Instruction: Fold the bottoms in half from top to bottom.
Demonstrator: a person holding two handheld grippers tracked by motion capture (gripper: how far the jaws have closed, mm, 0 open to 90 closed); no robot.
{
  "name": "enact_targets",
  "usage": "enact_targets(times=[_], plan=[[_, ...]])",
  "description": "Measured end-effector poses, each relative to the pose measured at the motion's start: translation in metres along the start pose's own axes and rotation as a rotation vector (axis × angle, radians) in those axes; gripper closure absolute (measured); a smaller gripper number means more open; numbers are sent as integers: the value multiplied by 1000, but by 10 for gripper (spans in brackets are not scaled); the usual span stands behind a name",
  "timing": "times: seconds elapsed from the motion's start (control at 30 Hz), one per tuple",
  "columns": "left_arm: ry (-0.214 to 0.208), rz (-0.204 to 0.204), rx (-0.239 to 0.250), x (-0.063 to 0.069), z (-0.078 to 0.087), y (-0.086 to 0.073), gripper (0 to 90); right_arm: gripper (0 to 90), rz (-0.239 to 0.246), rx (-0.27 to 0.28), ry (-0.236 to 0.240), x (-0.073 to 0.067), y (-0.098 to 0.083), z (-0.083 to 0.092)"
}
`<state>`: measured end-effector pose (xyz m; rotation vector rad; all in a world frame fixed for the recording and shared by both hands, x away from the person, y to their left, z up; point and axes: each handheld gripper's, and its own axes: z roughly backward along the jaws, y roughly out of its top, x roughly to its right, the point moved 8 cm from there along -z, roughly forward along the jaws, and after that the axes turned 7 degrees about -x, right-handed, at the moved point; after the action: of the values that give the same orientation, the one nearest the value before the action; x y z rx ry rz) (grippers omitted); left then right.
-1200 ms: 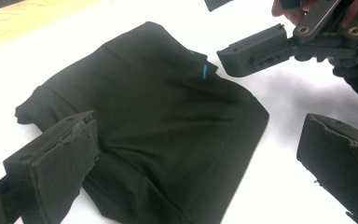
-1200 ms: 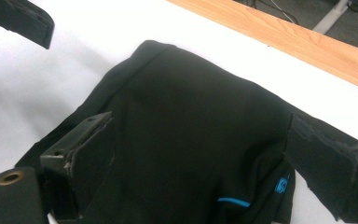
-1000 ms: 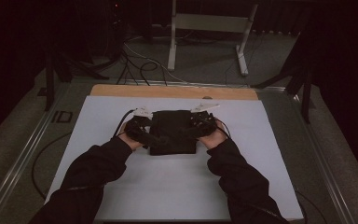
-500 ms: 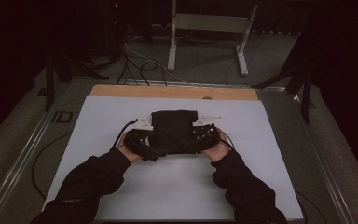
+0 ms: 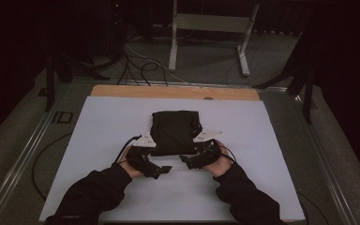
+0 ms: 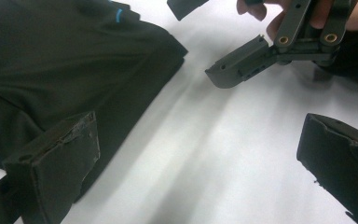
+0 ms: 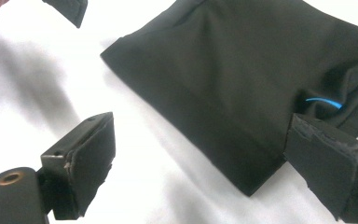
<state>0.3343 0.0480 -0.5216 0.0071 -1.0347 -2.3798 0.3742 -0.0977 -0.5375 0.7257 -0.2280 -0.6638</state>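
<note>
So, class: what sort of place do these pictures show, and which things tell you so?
Probably a lab or studio set up for recording. A white table stands in a dark room, loose cables trail over the grey floor, and a metal stand sits behind. A folded black garment lies between two handheld grippers.

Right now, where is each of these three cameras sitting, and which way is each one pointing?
High view: above the person's side, facing forward and down on the white table; forearms, left gripper, right gripper.
Left gripper view: rides that gripper, facing along its open jaws across the table to the right gripper.
Right gripper view: rides that gripper, jaws open, facing the folded black garment.
All share the garment.
</note>
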Motion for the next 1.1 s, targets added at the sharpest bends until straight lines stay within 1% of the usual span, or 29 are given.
enact_targets(times=[0.07,0.13,0.17,0.2,0.27,0.37,0.4,0.43,0.5,0.57,0.6,0.63,0.67,0.73,0.83,0.93,0.97,1.1], plan=[[0,-5,5,3,0,-3,0,95,6,4,-6,-3,-2,2],[0,-13,6,5,0,-4,0,95,15,4,1,-5,-6,4],[-9,-18,14,9,1,-7,0,95,16,5,3,-7,-8,4],[-9,-18,14,9,1,-7,0,95,16,5,3,-7,-8,4],[-11,-28,18,13,2,-13,0,95,33,2,20,-11,-14,7],[-13,-39,18,17,3,-18,0,95,46,-6,29,-17,-20,11],[-17,-42,19,19,3,-19,0,94,50,-7,39,-18,-22,12],[-18,-44,19,20,4,-20,0,95,59,-8,37,-19,-24,14],[-22,-47,24,22,5,-21,0,95,58,-7,42,-21,-25,15],[-28,-56,25,25,5,-23,0,95,72,-9,57,-24,-30,18],[-31,-63,18,26,5,-25,0,95,81,-6,60,-25,-30,18],[-29,-65,11,26,5,-26,0,95,101,-14,58,-26,-32,18],[-24,-73,9,26,6,-28,0,95,107,-18,50,-26,-32,18],[-23,-78,8,25,8,-31,0,95,114,-16,51,-26,-33,19],[-31,-64,19,24,11,-34,0,95,104,-13,62,-26,-34,20],[-35,-63,13,24,13,-38,0,95,112,-12,68,-27,-37,22],[-33,-68,8,24,13,-40,0,95,115,-9,67,-28,-38,23],[-32,-65,4,24,16,-44,0,95,129,-13,66,-28,-41,26]])
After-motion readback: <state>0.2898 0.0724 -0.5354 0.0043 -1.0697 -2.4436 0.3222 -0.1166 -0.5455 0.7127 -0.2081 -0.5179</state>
